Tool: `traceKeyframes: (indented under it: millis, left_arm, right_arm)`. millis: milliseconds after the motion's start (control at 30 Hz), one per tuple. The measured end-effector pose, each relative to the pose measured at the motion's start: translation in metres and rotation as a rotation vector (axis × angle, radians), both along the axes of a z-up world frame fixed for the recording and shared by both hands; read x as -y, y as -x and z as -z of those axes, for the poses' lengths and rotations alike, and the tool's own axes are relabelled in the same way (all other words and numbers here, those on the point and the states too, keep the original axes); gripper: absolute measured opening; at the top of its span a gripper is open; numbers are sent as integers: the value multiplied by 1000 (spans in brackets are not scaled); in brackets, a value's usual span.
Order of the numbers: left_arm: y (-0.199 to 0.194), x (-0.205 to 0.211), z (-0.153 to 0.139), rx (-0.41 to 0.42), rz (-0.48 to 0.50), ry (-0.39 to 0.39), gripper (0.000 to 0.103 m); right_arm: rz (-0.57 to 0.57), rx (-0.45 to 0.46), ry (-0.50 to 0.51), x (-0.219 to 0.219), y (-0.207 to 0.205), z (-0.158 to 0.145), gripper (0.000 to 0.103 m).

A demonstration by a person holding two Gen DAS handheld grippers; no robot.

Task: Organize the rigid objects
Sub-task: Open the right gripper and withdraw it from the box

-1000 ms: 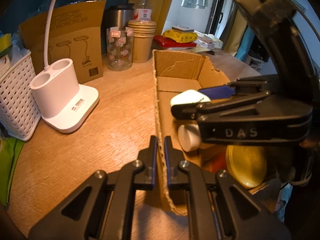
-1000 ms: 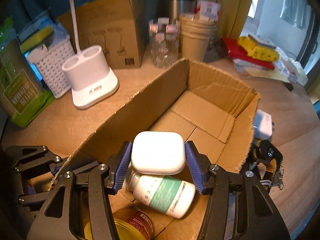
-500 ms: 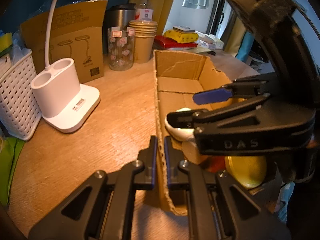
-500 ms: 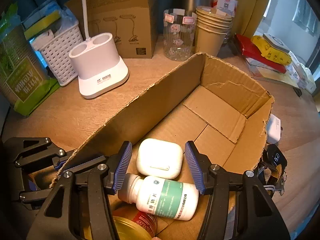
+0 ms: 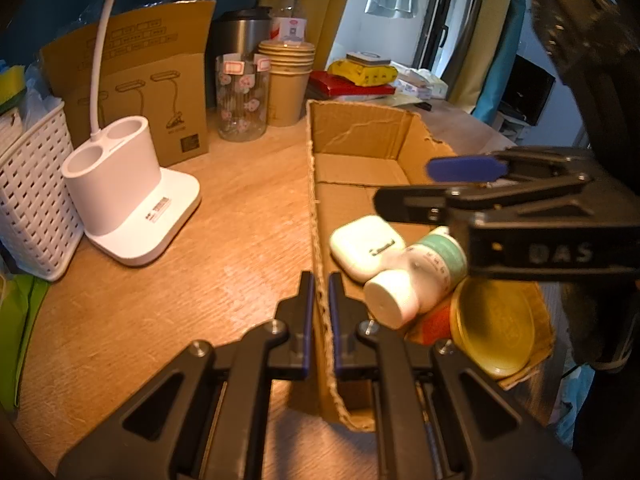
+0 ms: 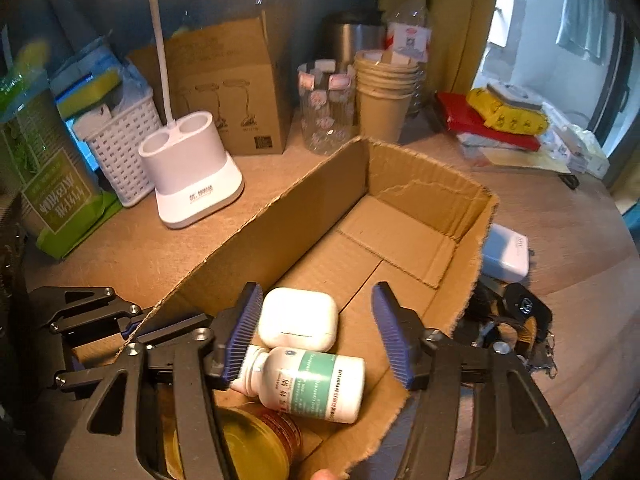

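Right wrist view shows the right gripper, jaws just opened wide with nothing pressed between them, above the white earbud case, which lies on the floor of the cardboard box at its near end, touching the pill bottle. The left gripper is clamped on the box's left wall. If that wall tears or slips, the box could shift. A key fob and white charger wait on the counter to the right, close to the box wall, so reaching them could knock it.
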State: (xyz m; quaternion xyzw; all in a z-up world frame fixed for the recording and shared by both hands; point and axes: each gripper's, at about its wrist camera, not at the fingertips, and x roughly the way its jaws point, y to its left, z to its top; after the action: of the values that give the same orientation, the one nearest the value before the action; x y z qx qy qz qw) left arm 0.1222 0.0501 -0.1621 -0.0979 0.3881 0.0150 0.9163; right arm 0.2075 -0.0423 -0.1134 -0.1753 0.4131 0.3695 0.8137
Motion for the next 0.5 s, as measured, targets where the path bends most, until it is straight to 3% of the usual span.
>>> traceKeyframes:
  millis: [500]
  left_arm:
    - [0,1,0,5,-4,-7,8]
  right_arm:
    - [151,108,-108,58,4,-27,74]
